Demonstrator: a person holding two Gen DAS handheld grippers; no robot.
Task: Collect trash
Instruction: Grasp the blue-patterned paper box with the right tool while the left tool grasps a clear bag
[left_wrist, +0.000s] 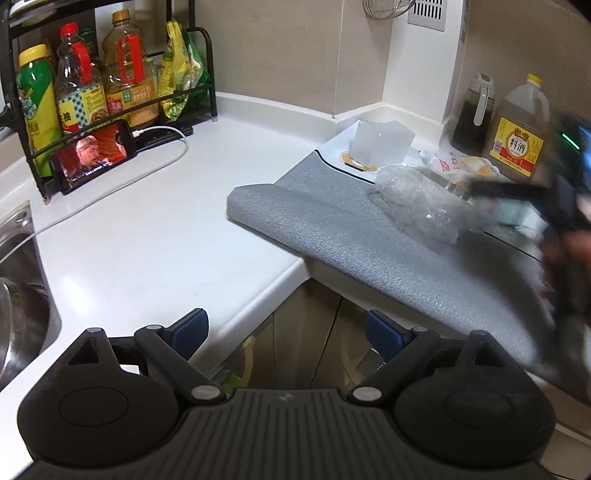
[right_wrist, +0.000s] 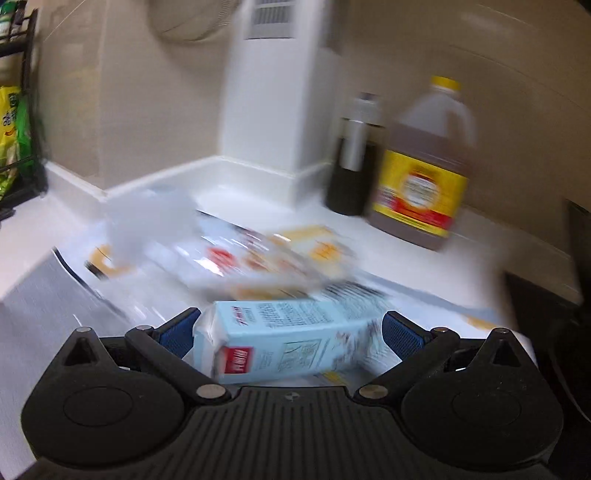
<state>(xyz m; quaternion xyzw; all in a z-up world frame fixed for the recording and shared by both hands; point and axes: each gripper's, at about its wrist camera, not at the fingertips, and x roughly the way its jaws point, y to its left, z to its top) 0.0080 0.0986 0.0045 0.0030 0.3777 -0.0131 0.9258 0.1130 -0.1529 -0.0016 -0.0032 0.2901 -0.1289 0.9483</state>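
My left gripper (left_wrist: 284, 330) is open and empty, held below the white counter's front edge. My right gripper (right_wrist: 291, 328) is open, its blue pads on either side of a light blue carton (right_wrist: 291, 343) that lies on its side; the pads do not touch it as far as I can tell. The view is blurred by motion. In the left wrist view the right gripper (left_wrist: 517, 206) shows blurred at the right, by a crushed clear plastic bottle (left_wrist: 417, 195) on a grey mat (left_wrist: 369, 243). A translucent plastic cup (left_wrist: 380, 142) and wrappers (right_wrist: 258, 254) lie behind.
A brown liquor jug with a yellow label (left_wrist: 521, 129) and a dark sauce bottle (left_wrist: 474, 114) stand at the back right. A black rack of bottles (left_wrist: 85, 85) and a phone (left_wrist: 96, 155) with a cable are at the left. A steel sink (left_wrist: 18, 288) is at the far left.
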